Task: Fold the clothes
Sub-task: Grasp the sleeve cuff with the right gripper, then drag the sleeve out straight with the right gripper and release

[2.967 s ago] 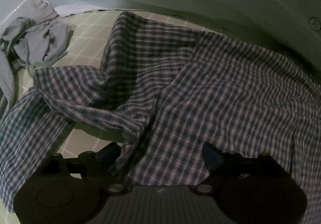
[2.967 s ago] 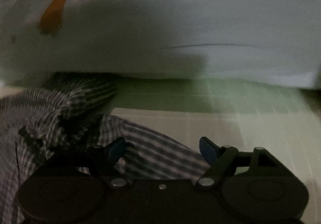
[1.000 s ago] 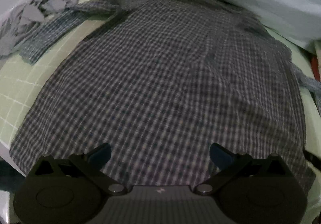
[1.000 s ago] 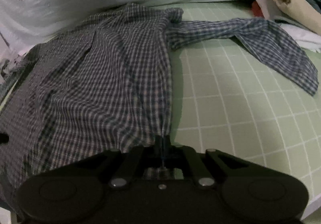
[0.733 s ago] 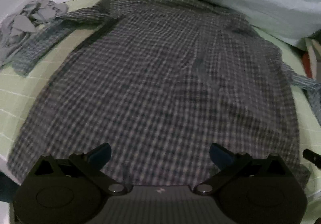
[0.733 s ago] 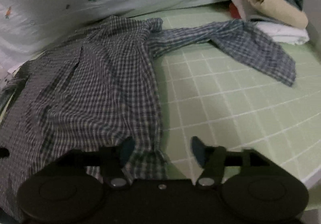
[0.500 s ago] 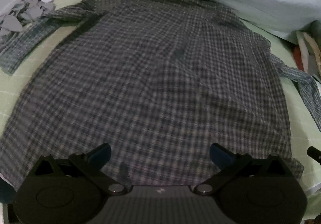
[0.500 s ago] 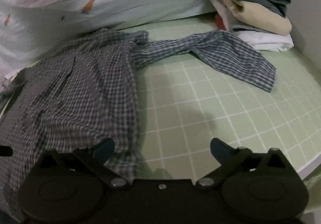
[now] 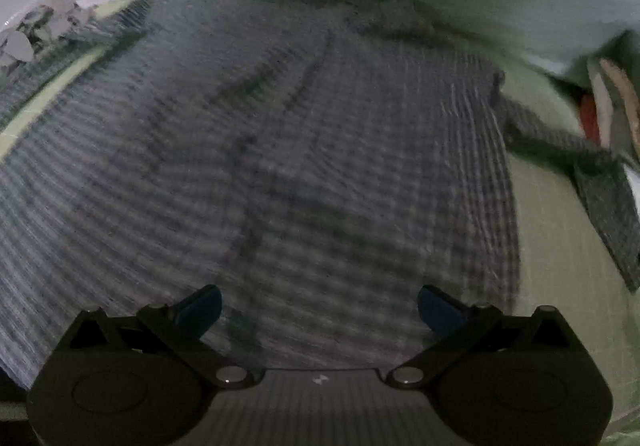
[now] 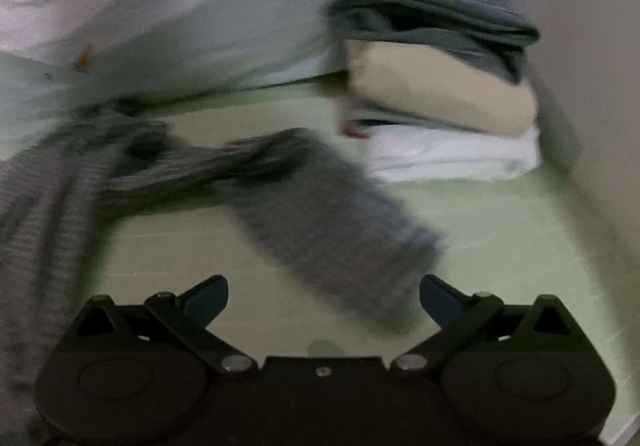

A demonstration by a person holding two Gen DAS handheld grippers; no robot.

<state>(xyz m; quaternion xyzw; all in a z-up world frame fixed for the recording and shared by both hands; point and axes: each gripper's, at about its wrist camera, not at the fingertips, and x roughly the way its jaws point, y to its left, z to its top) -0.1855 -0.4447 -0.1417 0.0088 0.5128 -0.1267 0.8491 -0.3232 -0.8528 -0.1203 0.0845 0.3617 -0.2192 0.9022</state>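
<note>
Shirt (image 9: 304, 150) lies spread flat on the green bed (image 10: 500, 246), its body running near to far. Its sleeve (image 10: 320, 222) sticks out to the right, just in front of the right gripper (image 10: 323, 296). Left gripper (image 9: 318, 306) hangs over the near hem. Both grippers are wide apart, holding nothing.

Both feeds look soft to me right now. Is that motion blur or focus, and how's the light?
Left wrist: the shirt weave is streaked, while the left gripper stays sharp, so motion blur. Right wrist: the sleeve and the folded stack are smeared, the right gripper is crisp. Both views are dim, with dark fisheye corners.
</note>
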